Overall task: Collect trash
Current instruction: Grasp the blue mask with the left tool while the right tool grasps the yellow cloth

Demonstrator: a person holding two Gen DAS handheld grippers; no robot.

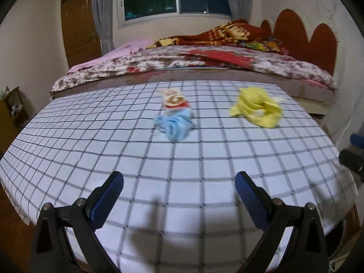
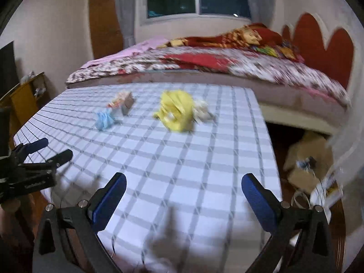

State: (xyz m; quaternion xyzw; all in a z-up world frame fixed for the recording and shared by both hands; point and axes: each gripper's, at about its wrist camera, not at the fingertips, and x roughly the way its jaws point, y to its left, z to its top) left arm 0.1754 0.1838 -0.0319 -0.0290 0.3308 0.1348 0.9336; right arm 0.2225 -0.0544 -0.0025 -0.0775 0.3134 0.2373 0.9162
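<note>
Only my right wrist view shows the floor off the counter's right edge: a brown cardboard box (image 2: 307, 159) under the bed's side and some white and yellow litter (image 2: 325, 191) at lower right, both too smeared to make out further. That view also catches my left hand-held gripper (image 2: 50, 147) from the side at the left edge of the frame, its two fingers apart with nothing between them. From the left wrist view I get the sharper look at the counter (image 1: 91, 136), covered in a white cloth with a dark grid, and a dark blurred piece of my right hand-held gripper at the right edge, too little of it to read.

Up front in the left view, the left hand-held gripper (image 1: 179, 179) is spread wide, blue pads facing each other over bare cloth, holding nothing. My right hand-held gripper (image 2: 184, 180) is spread just as wide over the near part of the counter, also holding nothing.

All the trash sits in the upper middle of both frames, toward the counter's far edge. I see a crumpled blue piece (image 1: 175, 122) touching a red and white wrapper (image 1: 174, 99) just behind it, and to their right, apart from them, a crumpled yellow piece (image 1: 257, 107). In the right view a pale scrap (image 2: 202, 111) lies against the yellow piece's right side. Beyond the counter is a bed (image 1: 182, 66) with floral bedding.
</note>
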